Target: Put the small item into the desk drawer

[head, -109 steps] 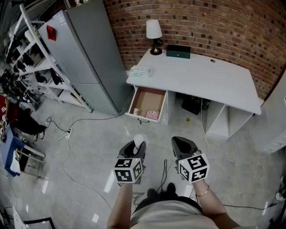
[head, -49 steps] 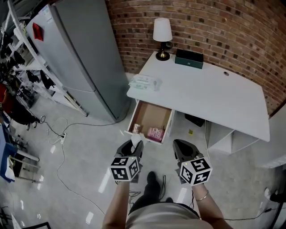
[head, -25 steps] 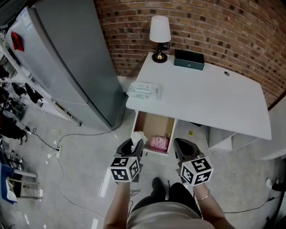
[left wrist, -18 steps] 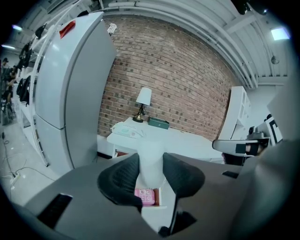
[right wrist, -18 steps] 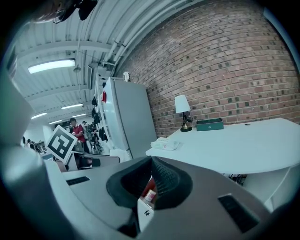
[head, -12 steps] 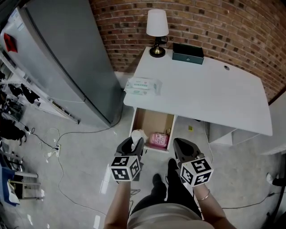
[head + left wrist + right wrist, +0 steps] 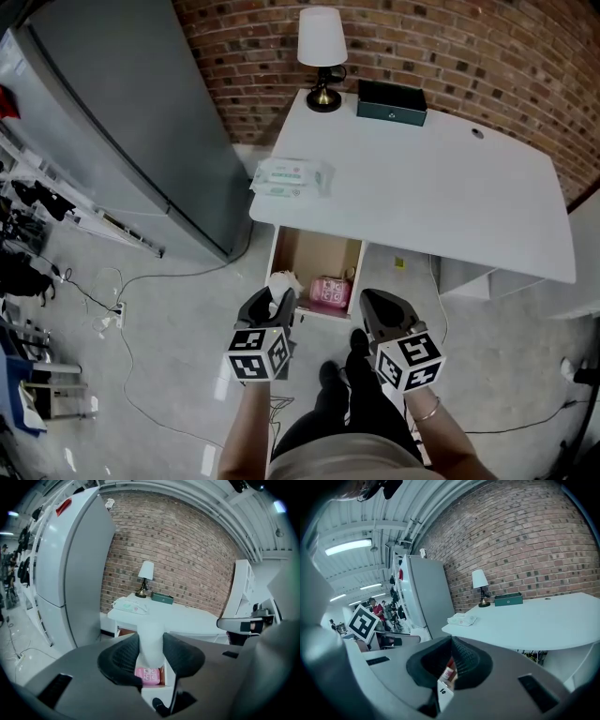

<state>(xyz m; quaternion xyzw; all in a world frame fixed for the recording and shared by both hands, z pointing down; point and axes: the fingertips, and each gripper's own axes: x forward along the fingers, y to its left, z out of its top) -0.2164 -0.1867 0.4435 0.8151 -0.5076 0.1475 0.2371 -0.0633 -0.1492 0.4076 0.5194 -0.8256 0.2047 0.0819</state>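
Note:
My left gripper (image 7: pixel 272 302) is shut on a small white item (image 7: pixel 281 282), which stands up between its dark pads in the left gripper view (image 7: pixel 151 641). It hovers at the front left corner of the open desk drawer (image 7: pixel 284 246), a brown-bottomed box under the white desk (image 7: pixel 441 192). A pink packet (image 7: pixel 328 292) lies in the drawer's front part, showing below the held item (image 7: pixel 149 676). My right gripper (image 7: pixel 377 305) is shut and empty, just right of the drawer's front.
On the desk stand a lamp (image 7: pixel 321 47), a dark green box (image 7: pixel 391 100) and a pack of wipes (image 7: pixel 289 176) near its left edge. A grey fridge (image 7: pixel 112 122) stands left of the desk. Cables (image 7: pixel 141 309) lie on the floor at left.
The view has closed in on the desk: the open drawer now lies right before both grippers. The left gripper still holds the white item; the right stays shut.

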